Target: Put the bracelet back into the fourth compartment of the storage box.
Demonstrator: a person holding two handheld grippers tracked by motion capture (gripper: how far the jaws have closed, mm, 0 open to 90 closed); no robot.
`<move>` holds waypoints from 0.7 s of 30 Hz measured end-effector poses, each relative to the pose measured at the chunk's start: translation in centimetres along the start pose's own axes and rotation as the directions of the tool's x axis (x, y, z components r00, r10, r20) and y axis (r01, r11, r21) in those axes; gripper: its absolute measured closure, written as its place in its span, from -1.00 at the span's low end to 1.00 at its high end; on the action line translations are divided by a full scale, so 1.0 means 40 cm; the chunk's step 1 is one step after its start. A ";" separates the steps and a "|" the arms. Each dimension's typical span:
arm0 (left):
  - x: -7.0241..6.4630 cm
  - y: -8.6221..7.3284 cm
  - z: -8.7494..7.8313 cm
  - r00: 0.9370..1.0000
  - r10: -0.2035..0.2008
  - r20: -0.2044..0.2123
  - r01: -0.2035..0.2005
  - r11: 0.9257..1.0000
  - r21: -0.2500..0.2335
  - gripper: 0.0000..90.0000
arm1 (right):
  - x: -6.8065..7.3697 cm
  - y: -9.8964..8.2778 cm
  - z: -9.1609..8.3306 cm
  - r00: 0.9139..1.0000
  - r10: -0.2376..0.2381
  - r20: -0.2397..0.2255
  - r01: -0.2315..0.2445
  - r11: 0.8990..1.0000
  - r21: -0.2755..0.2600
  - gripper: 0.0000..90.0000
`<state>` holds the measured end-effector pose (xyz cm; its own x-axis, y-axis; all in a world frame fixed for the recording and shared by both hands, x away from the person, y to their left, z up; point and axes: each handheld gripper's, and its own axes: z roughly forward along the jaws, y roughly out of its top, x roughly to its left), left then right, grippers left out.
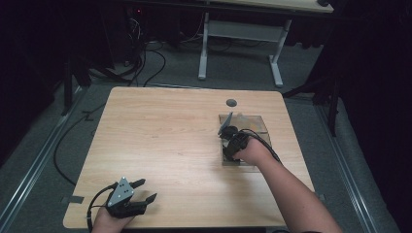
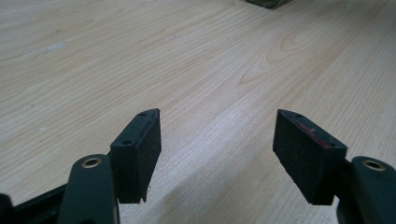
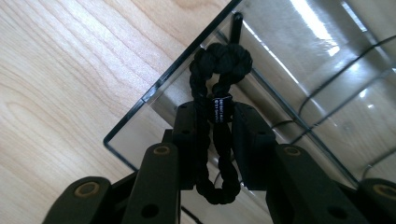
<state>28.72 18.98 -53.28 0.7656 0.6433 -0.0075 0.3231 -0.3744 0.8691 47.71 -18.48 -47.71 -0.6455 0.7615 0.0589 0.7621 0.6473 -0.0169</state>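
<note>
A black braided cord loop (image 3: pixel 219 60) with a small label hangs between my right gripper's (image 3: pixel 215 119) pads, which are shut on it. It hovers over the corner of a clear plastic box (image 3: pixel 154 91), just inside the rim. In the high view the right gripper (image 1: pixel 232 138) is over the clear box (image 1: pixel 255 124) at the table's right middle. My left gripper (image 1: pixel 145 191) rests near the front left edge. Its jaws stand wide open with nothing between them, seen over bare wood in the left gripper view (image 2: pixel 217 140).
A round grey grommet (image 1: pixel 231 102) sits in the wooden table (image 1: pixel 160 131) behind the box. Thin black cables (image 3: pixel 327 79) show through the box. Beyond the table stands a white-legged desk (image 1: pixel 277 58), with cables (image 1: pixel 145 63) on the floor.
</note>
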 end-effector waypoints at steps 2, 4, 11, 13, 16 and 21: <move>0.000 0.000 0.000 1.000 0.000 0.000 0.000 1.000 0.001 -0.27 | 0.003 0.002 0.015 1.000 -0.010 0.008 0.009 1.000 0.013 0.60; 0.000 0.000 0.000 1.000 0.000 -0.001 0.000 1.000 0.000 -0.27 | 0.003 0.003 0.020 1.000 -0.007 -0.002 0.007 1.000 0.014 0.60; 0.000 0.000 0.001 1.000 0.001 -0.001 -0.001 1.000 0.003 -0.27 | 0.003 0.001 0.022 1.000 -0.009 -0.003 0.009 1.000 0.009 0.60; 0.000 0.000 0.001 1.000 0.001 -0.002 -0.001 1.000 0.003 -0.27 | 0.003 0.001 0.022 1.000 -0.012 -0.002 0.012 1.000 0.008 0.60; -0.001 0.000 0.000 1.000 0.003 -0.002 -0.003 1.000 0.004 -0.27 | 0.005 0.000 0.023 1.000 -0.015 0.003 0.015 1.000 0.005 0.59; -0.001 0.000 0.000 1.000 0.004 -0.003 -0.004 1.000 0.005 -0.27 | 0.003 0.001 0.022 1.000 -0.015 -0.004 0.015 1.000 0.009 0.57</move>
<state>28.70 18.96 -53.27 0.7651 0.6439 -0.0029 0.3231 -0.3801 0.8667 47.63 -18.35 -48.58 -0.6564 0.7517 0.0633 0.7519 0.6588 -0.0255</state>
